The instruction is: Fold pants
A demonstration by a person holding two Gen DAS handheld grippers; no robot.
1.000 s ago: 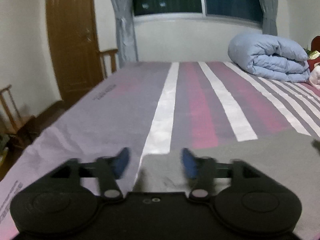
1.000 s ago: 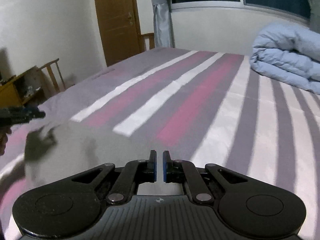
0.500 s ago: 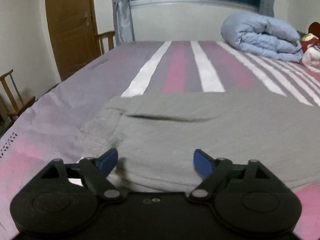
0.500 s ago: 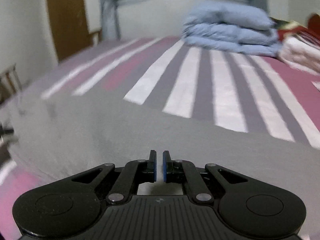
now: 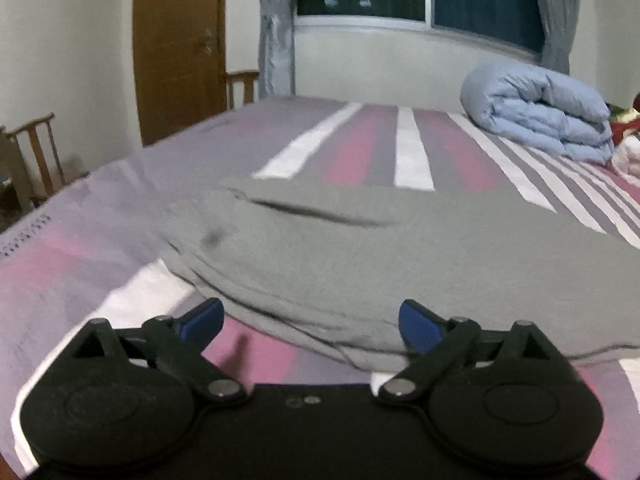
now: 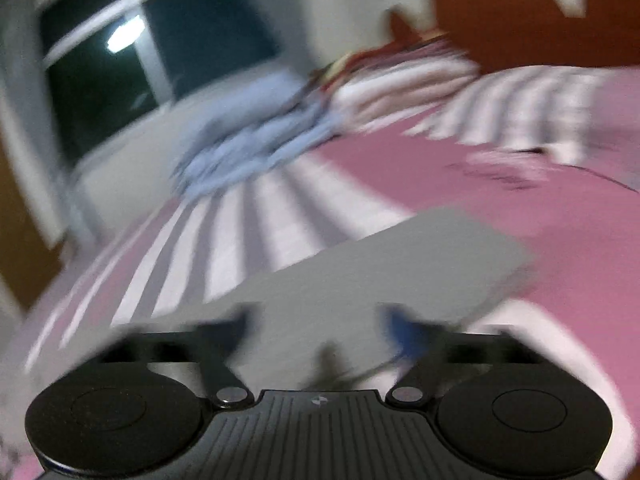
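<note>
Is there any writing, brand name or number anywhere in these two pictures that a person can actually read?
None can be read.
Dark printed characters along the edge of the striped bedsheet, at the left of the left wrist view: too small and blurred to read.
Small round marks on the black body of the left gripper and the right gripper: symbols, not letters.
The grey pants show no label.
</note>
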